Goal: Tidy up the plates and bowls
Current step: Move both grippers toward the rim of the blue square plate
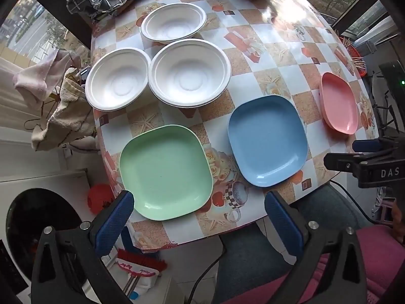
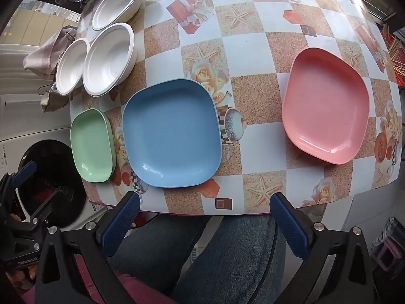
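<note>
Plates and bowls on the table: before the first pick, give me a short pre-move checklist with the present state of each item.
1. Left gripper open, nothing between its fingers: ok.
2. Right gripper open, nothing between its fingers: ok.
3. Green plate, blue plate and pink plate lie flat, apart from each other, nothing on them: ok.
4. Three white bowls upright and empty: ok.
5. Bowls apart from each other: not ok, their rims crowd together or overlap.
6. Leftmost bowl fully on the table: cannot tell, it sits at the edge.
</note>
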`<act>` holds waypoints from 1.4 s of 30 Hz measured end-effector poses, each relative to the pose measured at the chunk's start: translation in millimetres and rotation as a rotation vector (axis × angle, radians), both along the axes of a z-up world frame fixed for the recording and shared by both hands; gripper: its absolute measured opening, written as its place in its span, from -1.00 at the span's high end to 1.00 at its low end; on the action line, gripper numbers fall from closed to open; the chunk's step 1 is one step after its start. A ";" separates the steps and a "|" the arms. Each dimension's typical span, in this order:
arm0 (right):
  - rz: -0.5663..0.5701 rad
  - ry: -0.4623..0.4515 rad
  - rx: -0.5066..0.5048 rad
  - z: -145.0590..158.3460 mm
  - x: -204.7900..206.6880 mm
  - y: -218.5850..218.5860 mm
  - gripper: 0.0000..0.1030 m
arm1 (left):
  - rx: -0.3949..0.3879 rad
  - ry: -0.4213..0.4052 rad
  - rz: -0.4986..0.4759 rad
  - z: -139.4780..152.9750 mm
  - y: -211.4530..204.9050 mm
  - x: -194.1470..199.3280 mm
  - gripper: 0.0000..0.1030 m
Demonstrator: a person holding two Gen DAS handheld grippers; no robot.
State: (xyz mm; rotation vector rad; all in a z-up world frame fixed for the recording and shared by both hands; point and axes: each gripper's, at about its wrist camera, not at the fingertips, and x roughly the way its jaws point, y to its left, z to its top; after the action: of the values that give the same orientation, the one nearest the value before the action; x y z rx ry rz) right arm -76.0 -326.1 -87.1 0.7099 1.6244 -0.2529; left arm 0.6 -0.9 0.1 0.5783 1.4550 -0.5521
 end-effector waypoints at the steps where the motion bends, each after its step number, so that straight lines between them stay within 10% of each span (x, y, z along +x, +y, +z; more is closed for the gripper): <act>1: -0.002 0.003 0.004 -0.7 0.3 -0.5 -1.00 | 0.000 0.000 0.000 0.3 -1.1 0.8 -1.00; 28: -0.039 0.005 0.008 -7.4 -9.1 -5.1 -1.00 | 0.008 -0.060 -0.004 -1.7 0.2 -0.5 -1.00; 42: -0.024 -0.072 0.129 -28.0 -10.6 -4.3 -1.00 | 0.040 0.038 0.000 -15.5 -2.1 5.6 -1.00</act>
State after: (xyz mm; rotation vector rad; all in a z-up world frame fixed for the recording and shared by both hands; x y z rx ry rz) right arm -86.6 -330.3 -115.0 0.8281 1.5747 -0.1397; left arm 6.2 -3.0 -15.3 0.6028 1.5049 -0.5374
